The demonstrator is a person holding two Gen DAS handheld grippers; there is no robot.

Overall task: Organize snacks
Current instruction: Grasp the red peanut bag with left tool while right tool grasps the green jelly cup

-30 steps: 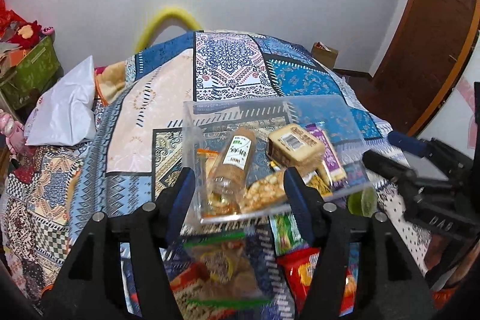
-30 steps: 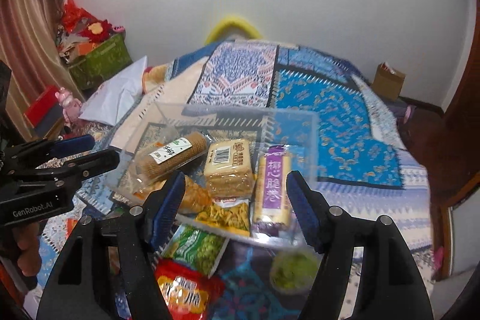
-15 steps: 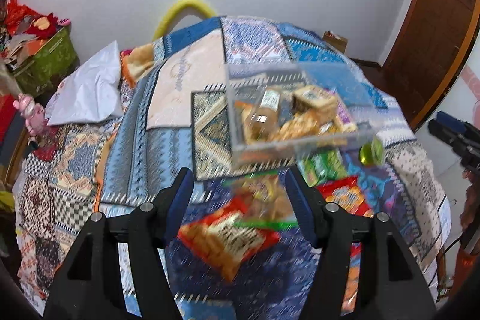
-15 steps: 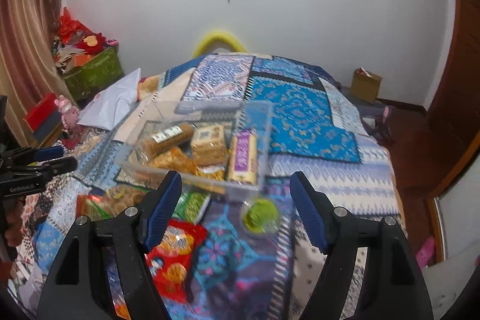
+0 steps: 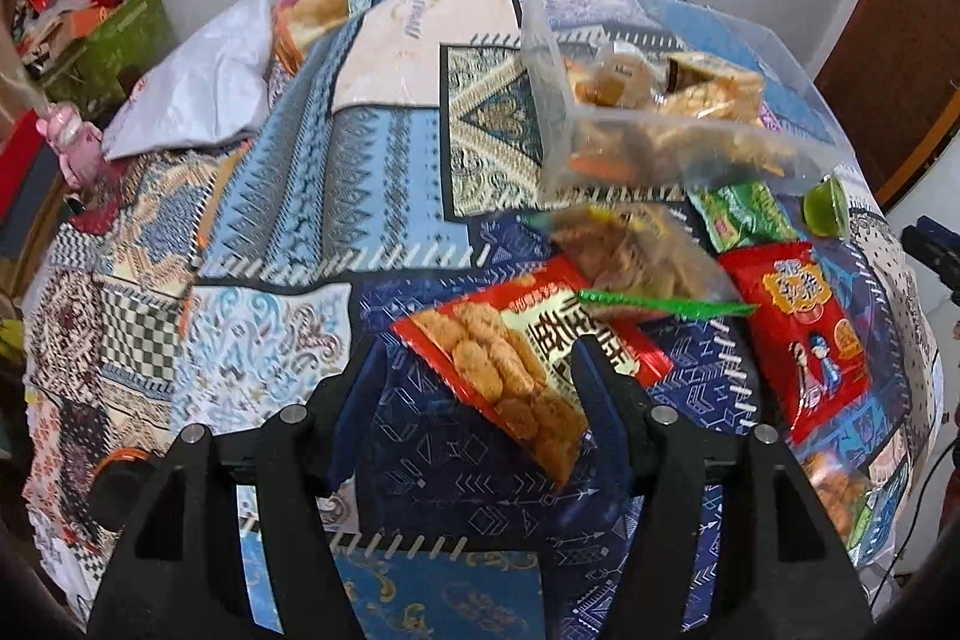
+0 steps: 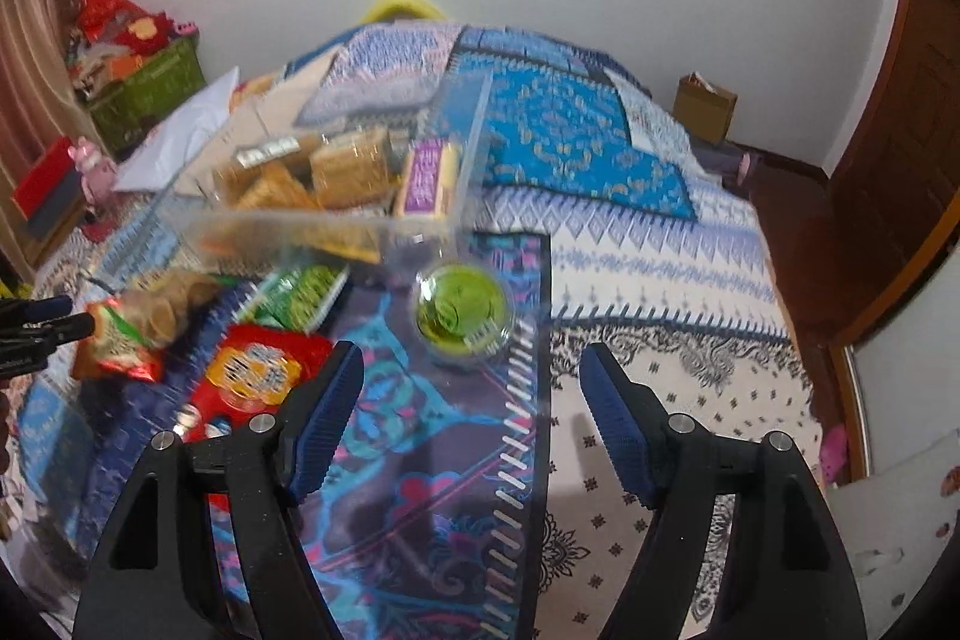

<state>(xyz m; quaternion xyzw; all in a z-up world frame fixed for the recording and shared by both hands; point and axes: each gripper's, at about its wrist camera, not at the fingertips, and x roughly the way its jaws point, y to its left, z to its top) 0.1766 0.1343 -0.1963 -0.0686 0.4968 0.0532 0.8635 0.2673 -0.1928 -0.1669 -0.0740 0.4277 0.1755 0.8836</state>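
Note:
A clear plastic bin (image 5: 552, 100) (image 6: 468, 148) holding several snack packs sits on the patterned bedspread. Loose snacks lie in front of it: a red biscuit bag (image 5: 510, 358) (image 6: 120, 346), a clear bag with a green strip (image 5: 636, 262), a green packet (image 5: 744, 214) (image 6: 300, 292), a red round-print bag (image 5: 804, 322) (image 6: 258, 370) and a green jelly cup (image 5: 827, 208) (image 6: 462, 307). My left gripper (image 5: 477, 400) hangs open over the biscuit bag, its pads apart from it. My right gripper (image 6: 471, 376) is open just short of the jelly cup, with nothing between its fingers.
A white pillow (image 5: 198, 82) lies at the bed's left, and a green crate (image 5: 114, 40) of red things stands beyond it. A cardboard box (image 6: 705, 106) sits on the floor by the wooden door (image 6: 900, 100). The bed's right edge drops off near the cup.
Both grippers have drawn back from the bin and come down toward the loose snacks. The left one has shifted over the biscuit bag, the right one toward the jelly cup, its jaws slightly wider.

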